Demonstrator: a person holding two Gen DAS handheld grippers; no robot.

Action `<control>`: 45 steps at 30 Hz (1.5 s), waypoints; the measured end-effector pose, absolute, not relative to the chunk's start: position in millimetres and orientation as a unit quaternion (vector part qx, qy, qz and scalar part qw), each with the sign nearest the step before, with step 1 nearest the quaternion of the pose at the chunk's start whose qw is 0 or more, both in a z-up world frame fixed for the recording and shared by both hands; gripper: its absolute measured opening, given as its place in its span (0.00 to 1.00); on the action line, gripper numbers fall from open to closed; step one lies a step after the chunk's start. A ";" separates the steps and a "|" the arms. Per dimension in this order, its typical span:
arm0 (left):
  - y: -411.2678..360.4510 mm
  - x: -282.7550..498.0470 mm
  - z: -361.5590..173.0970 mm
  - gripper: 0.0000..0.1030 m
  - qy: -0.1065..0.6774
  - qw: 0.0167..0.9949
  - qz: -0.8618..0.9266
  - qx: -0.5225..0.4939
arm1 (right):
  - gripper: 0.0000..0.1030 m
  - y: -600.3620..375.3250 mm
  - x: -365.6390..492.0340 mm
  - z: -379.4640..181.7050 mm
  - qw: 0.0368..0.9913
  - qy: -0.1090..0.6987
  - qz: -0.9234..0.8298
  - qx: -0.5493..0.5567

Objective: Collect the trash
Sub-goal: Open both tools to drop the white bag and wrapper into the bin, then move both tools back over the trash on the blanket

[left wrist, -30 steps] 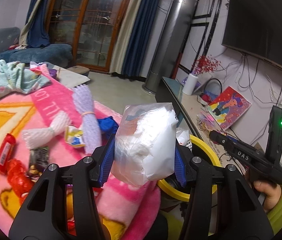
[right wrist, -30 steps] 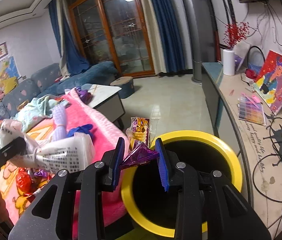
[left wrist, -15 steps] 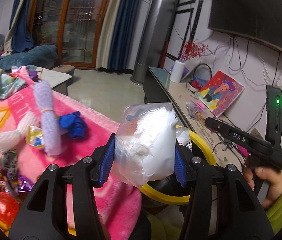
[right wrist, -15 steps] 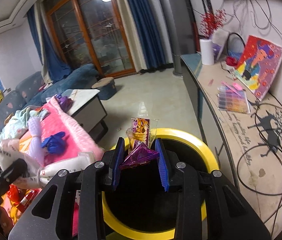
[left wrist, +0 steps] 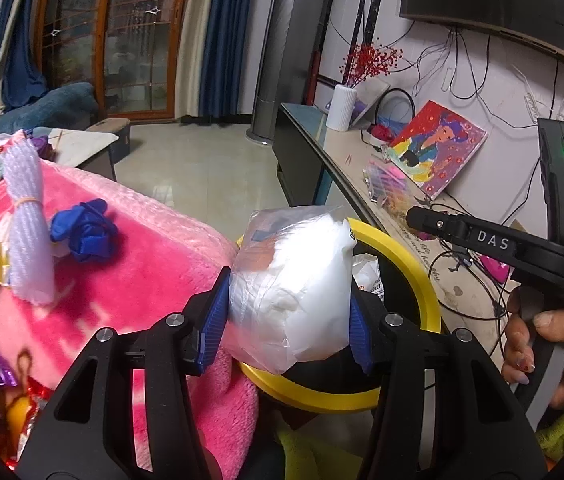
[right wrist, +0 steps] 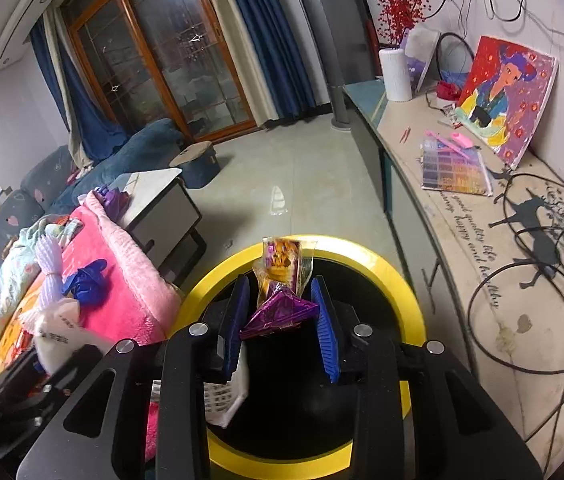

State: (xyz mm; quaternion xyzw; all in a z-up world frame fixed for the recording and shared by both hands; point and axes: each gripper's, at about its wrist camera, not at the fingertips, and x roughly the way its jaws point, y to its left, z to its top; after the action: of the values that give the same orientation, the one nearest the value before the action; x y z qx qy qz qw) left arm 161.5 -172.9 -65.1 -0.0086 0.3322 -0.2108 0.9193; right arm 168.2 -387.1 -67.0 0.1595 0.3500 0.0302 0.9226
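Left gripper (left wrist: 288,322) is clamped on a puffy clear plastic bag (left wrist: 292,292) stuffed with white material, blue pads pressing both its sides, and the bag bulges well above the jaws. Right gripper (right wrist: 279,316) pinches a purple foil wrapper (right wrist: 279,314), an orange snack packet (right wrist: 282,266) standing up out of it toward twelve o'clock. Now the relation that matters: the yellow-rimmed bin (right wrist: 398,280) sits directly under the right gripper, its dark mouth filling the space beneath the fingers. From the left gripper the bin (left wrist: 414,264) lies just past the bag, toward one o'clock, so the right hand looks nearer to a clean drop. White paper already lies inside. Over at nine o'clock, the pink blanket (left wrist: 153,264) carries more litter: a crumpled blue glove (left wrist: 83,234) and a lilac foam net (left wrist: 25,216).
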 end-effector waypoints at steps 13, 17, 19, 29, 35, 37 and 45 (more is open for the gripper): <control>-160.4 169.3 -68.4 0.87 0.334 0.920 -0.204 -0.035 | 0.49 -395.0 168.3 -74.7 0.920 0.352 0.006 0.173; -147.9 165.9 -60.3 0.89 0.324 0.926 -0.190 -0.047 | 0.55 -386.4 163.7 -66.6 0.926 0.339 0.020 0.168; -139.7 162.5 -54.2 0.89 0.316 0.930 -0.180 -0.051 | 0.57 -381.1 162.1 -62.5 0.928 0.335 0.027 0.164; -99.1 145.0 -30.0 0.89 0.284 0.947 -0.129 -0.073 | 0.65 -351.0 149.9 -45.5 0.935 0.319 0.053 0.147; -79.1 133.9 -18.2 0.89 0.267 0.953 -0.112 -0.087 | 0.68 -331.3 139.1 -34.3 0.944 0.296 0.069 0.125; -74.2 130.2 -15.3 0.89 0.261 0.956 -0.105 -0.089 | 0.70 -323.8 133.6 -29.6 0.948 0.285 0.075 0.118; -44.6 116.8 -8.5 0.89 0.244 0.961 -0.075 -0.103 | 0.72 -297.1 119.8 -14.4 0.956 0.254 0.109 0.093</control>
State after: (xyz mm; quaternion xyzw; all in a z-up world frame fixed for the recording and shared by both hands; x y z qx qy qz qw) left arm 116.8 -44.6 -8.5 -0.1033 0.2436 -0.0752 0.9614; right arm 119.8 -297.1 -14.4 0.0935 0.2544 0.1086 0.9564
